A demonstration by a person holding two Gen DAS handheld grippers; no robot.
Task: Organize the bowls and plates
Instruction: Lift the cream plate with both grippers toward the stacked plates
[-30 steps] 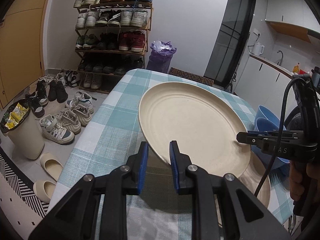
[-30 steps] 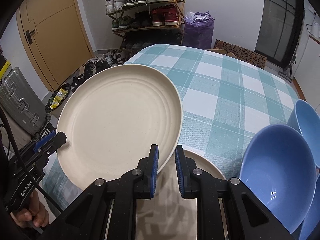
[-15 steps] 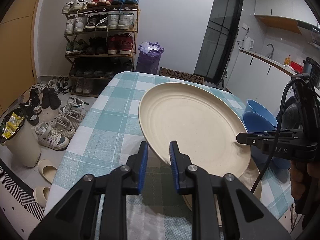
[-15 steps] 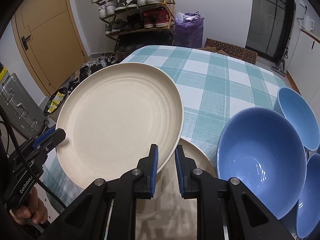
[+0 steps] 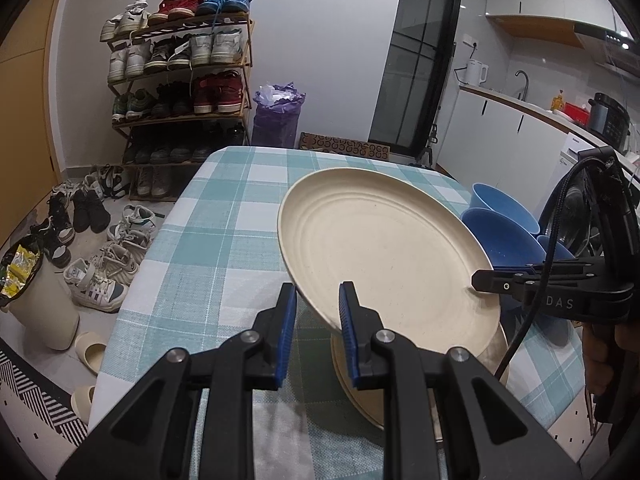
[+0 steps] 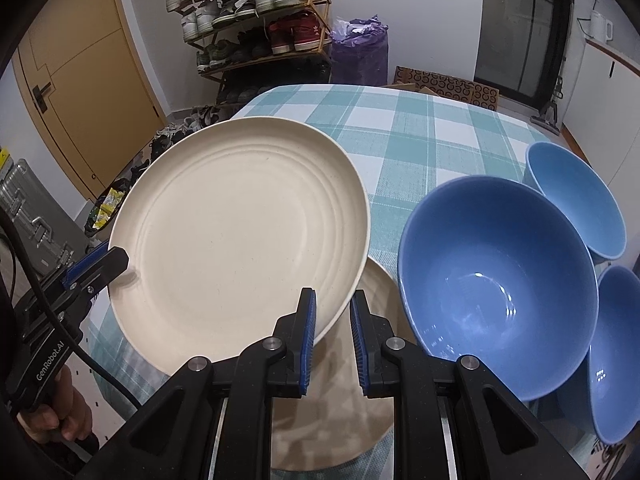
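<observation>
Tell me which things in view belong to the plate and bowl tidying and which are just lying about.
Part of the job:
- raised cream plate, gripped at opposite rims by the left gripper and right gripper
- cream plate on the table beneath it
- three blue bowls

Just lying about:
- shoe rack
- loose shoes on the floor
- purple bag
- kettle

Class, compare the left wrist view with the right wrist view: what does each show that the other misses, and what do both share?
Only the left wrist view: a kitchen counter with a faucet.
Only the right wrist view: a silver suitcase and a yellow door's handle.
Both: the cream plate held by left tongs and right tongs, blue bowls, shoe rack.
</observation>
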